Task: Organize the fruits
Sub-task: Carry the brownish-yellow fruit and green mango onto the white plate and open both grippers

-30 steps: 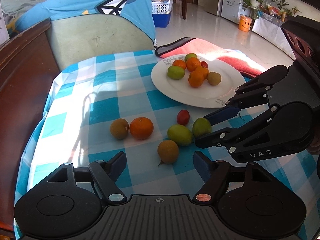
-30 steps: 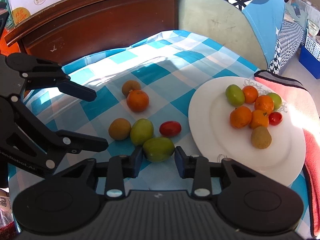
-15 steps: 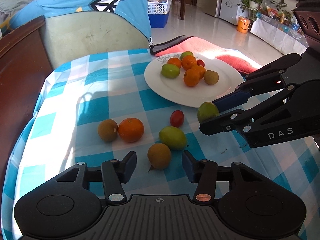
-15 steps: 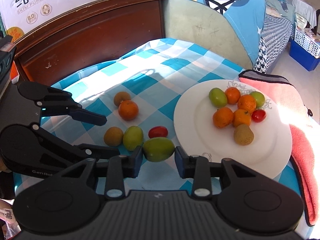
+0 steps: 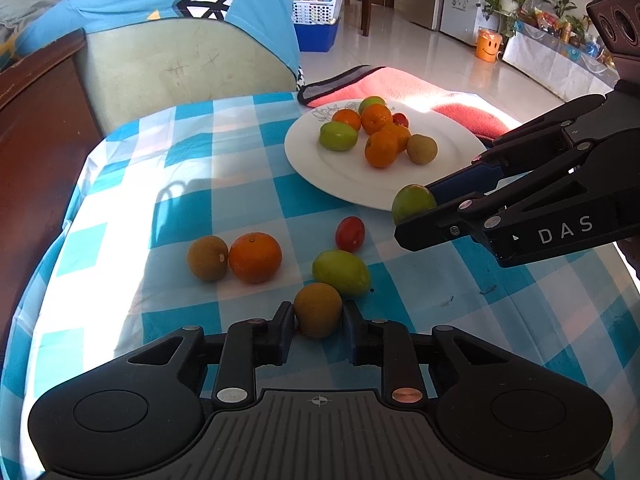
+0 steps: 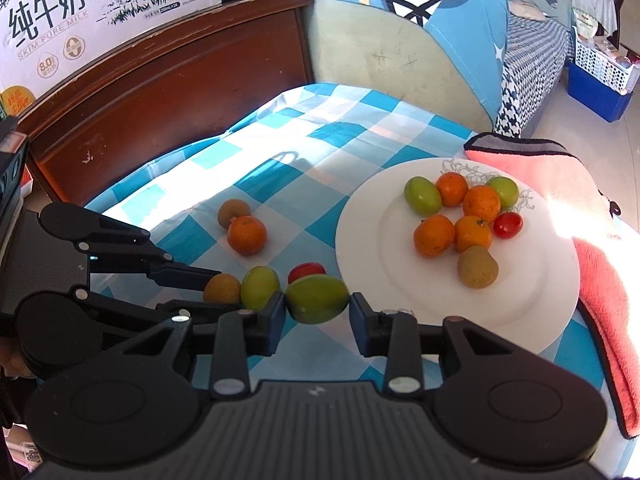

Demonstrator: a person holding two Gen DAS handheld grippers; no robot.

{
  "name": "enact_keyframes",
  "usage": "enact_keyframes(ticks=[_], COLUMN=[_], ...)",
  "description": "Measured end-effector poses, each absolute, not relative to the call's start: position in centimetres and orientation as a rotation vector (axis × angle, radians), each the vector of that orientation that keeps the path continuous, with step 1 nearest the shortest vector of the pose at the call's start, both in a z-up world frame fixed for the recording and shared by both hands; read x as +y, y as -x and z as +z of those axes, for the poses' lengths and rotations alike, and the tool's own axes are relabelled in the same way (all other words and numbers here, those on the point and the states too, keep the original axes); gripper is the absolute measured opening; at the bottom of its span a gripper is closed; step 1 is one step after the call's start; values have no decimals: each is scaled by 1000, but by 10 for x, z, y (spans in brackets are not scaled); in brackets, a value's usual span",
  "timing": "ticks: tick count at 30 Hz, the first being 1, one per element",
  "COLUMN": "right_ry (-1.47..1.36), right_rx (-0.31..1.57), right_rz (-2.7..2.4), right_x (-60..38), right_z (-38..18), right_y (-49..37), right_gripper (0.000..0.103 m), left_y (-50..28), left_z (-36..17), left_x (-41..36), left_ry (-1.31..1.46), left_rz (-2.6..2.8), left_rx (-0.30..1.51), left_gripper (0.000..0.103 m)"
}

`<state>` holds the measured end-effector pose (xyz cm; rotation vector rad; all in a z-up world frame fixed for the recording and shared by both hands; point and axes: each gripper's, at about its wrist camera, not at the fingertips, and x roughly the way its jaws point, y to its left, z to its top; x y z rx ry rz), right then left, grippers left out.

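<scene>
Two fruits are in my grip at once. My left gripper (image 5: 318,322) has just been closing and now pinches a small brown fruit (image 5: 318,310) across its middle, low over the blue checked tablecloth (image 5: 248,160). My right gripper (image 6: 318,312) clamps a green oval fruit (image 6: 317,298), which hangs just short of the white plate's (image 6: 520,308) near rim.

I judge both light, firm and smooth-skinned, so likely to squirt out of flat pads if squeezed off-centre; the skins could bruise under hard pressure. The widest girth is where I want the pads, and that looks to be where they sit.

Lengthwise, the green fruit lies level, its long axis running from one pad to the other, so I hold it by its ends, a less steady grip. The brown one is nearly round, with no clear axis that I can tell.
</scene>
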<state>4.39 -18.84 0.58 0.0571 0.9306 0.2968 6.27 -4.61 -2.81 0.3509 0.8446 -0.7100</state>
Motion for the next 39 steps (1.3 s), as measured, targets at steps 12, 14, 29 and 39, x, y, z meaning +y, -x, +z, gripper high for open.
enact_keyframes(ticks=[12, 14, 29, 39], right_ry=[-146, -167, -253, -309], right_rx=[836, 821, 846, 904], right_rz=[219, 185, -71, -111], right_x=[-223, -233, -286, -293], right_z=[36, 41, 36, 21], right_y=[-44, -44, -48, -53], right_gripper=[35, 35, 35, 35], left_y=[-70, -72, -82, -85], left_z=[16, 19, 6, -7], left_x=[-48, -54, -106, -132], left_ry=[-220, -209, -184, -174], left_rz=[-707, -708, -723, -728], left_rx=[775, 767, 791, 836], left_gripper=[23, 23, 23, 23])
